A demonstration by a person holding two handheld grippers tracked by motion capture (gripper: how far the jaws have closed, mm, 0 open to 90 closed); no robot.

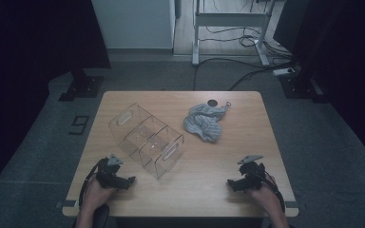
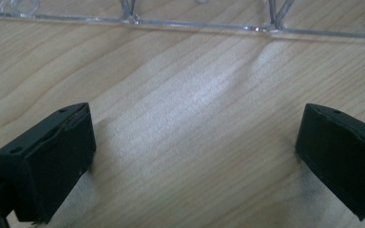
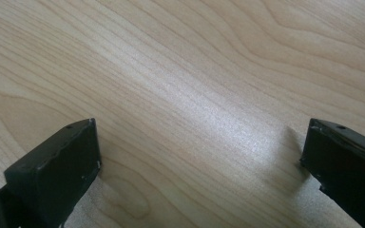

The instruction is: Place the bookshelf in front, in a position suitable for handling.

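A clear plastic organizer [image 1: 147, 139] with several compartments lies at an angle on the left half of the wooden table [image 1: 237, 147]. A crumpled grey-blue cloth [image 1: 204, 121] rests behind it toward the right. My left gripper [image 1: 129, 180] sits near the front left, open, pointing at the organizer, whose clear edge [image 2: 180, 23] crosses the top of the left gripper view. Bare wood lies between its jaws [image 2: 195, 142]. My right gripper [image 1: 230, 184] rests near the front right, open, over bare wood [image 3: 199, 156].
A small dark round hole [image 1: 212, 102] sits at the table's far edge by the cloth. Beyond the table are a desk frame [image 1: 228, 28], cables [image 1: 247, 71] on the grey floor and dark stands at both sides.
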